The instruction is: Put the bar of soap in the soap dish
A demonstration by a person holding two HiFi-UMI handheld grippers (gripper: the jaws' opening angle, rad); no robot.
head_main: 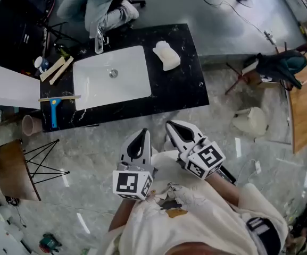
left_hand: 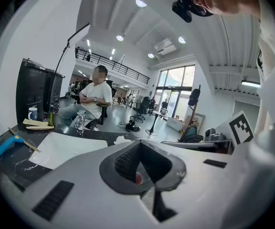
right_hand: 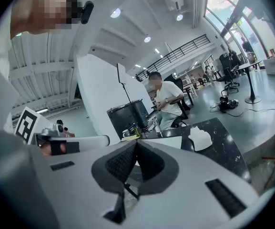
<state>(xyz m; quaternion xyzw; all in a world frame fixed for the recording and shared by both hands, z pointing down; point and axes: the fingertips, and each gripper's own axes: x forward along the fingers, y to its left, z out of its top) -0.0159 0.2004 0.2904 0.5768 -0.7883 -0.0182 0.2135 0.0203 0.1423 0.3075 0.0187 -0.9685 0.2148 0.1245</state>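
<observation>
A grey, marbled floor [head_main: 249,158] fills most of the head view, and on it stands a black stone counter [head_main: 182,86] with a white rectangular basin [head_main: 110,81] sunk into its middle; beyond the counter's far edge a person [head_main: 97,7] sits on a chair; near the bottom of that view, close to the wearer's body and well short of the counter, both tongs are held side by side over the floor; the left gripper [head_main: 142,134] has its jaws pressed together with nothing between them, and the right gripper [head_main: 171,125] likewise has its pads meeting at the tips on nothing, as each gripper view shows; a pale white lump [head_main: 166,54] lies on the counter just right of the basin, toward the back, and whether it is the soap, the dish or both I cannot tell; nothing else on the counter reads as either; left of the basin lie some flat wooden sticks [head_main: 57,68] and a blue-handled tool [head_main: 54,113]; a chrome tap [head_main: 99,40] stands at the basin's back edge
</observation>
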